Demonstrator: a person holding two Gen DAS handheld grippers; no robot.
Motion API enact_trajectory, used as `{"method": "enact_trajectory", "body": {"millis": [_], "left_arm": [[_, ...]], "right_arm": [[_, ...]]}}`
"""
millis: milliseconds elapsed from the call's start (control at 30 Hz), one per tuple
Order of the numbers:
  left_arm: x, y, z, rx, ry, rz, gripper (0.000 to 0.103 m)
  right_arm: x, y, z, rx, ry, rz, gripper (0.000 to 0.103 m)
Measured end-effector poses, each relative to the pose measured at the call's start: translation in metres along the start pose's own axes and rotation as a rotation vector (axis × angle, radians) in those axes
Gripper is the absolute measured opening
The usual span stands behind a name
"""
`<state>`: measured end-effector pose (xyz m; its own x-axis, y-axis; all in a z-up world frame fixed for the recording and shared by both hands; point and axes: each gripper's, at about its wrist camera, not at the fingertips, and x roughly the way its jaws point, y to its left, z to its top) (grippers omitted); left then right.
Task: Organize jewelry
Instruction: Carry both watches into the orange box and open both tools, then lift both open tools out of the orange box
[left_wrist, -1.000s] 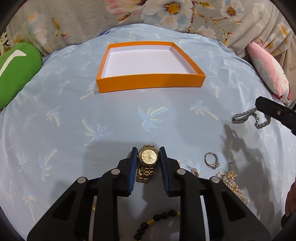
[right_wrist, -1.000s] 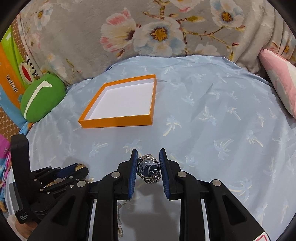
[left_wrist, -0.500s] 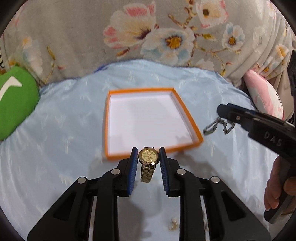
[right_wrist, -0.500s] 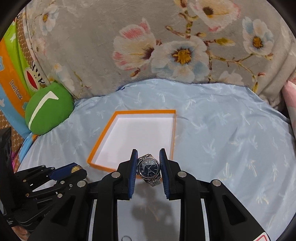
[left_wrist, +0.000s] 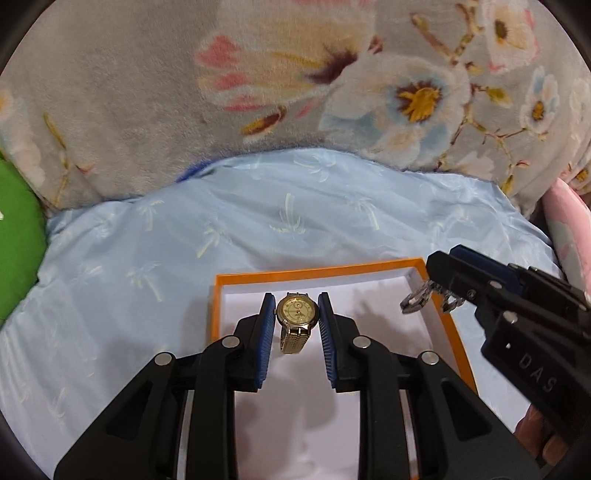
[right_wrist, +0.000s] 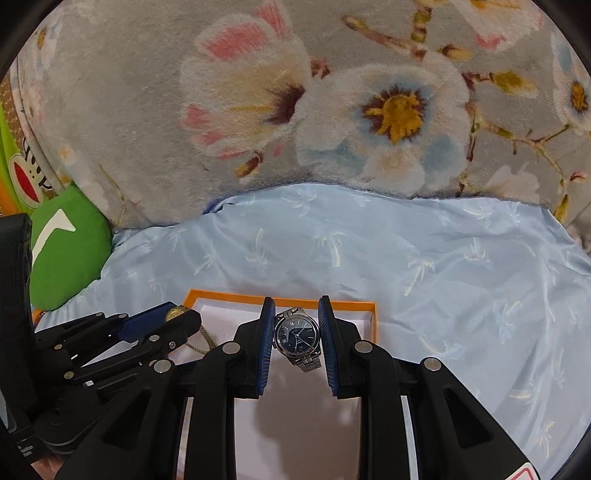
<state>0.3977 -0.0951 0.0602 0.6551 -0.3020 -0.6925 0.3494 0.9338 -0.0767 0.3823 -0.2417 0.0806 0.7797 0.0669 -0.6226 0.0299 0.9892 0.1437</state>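
Note:
My left gripper (left_wrist: 296, 309) is shut on a gold watch (left_wrist: 296, 314) and holds it above the white floor of the orange box (left_wrist: 317, 272). My right gripper (right_wrist: 296, 325) is shut on a silver watch with a dark blue dial (right_wrist: 296, 335), also over the orange box (right_wrist: 236, 296). In the left wrist view the right gripper (left_wrist: 441, 280) hangs over the box's right rim with the silver band (left_wrist: 419, 300) dangling. In the right wrist view the left gripper (right_wrist: 173, 325) sits at the left with the gold watch (right_wrist: 176, 313) in it.
The box lies on a light blue palm-print sheet (left_wrist: 258, 221). A floral grey blanket (left_wrist: 258, 92) rises behind it. A green cushion (right_wrist: 62, 258) lies at the left and a pink pillow (left_wrist: 569, 229) at the right.
Both grippers lifted their watches off the sheet and moved forward, now over the orange box. The loose jewelry left on the sheet has dropped out of view.

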Motion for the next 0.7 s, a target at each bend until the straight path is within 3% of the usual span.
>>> {"method": "enact_trajectory", "body": {"millis": [200, 333, 433, 500, 567, 700], "left_arm": [[0.032, 0.001, -0.005, -0.003, 0.02, 0.023, 0.023], [0.033, 0.002, -0.006, -0.005, 0.016, 0.03, 0.024], [0.033, 0.003, -0.006, -0.008, 0.021, 0.048, 0.037], [0.03, 0.005, -0.008, -0.025, 0.019, 0.053, 0.039], [0.023, 0.008, -0.01, -0.044, 0.009, 0.048, 0.047], [-0.001, 0.013, -0.023, -0.052, -0.015, 0.032, 0.047]], "right_arm": [[0.032, -0.012, -0.015, 0.002, 0.09, -0.012, 0.023], [0.035, -0.016, -0.022, 0.012, 0.121, -0.01, 0.024], [0.032, -0.019, -0.025, 0.02, 0.123, -0.01, 0.029], [0.027, -0.021, -0.029, 0.025, 0.12, -0.003, 0.03], [0.018, -0.022, -0.033, 0.029, 0.112, 0.008, 0.03], [-0.008, -0.029, -0.047, 0.041, 0.094, 0.019, 0.03]]}}
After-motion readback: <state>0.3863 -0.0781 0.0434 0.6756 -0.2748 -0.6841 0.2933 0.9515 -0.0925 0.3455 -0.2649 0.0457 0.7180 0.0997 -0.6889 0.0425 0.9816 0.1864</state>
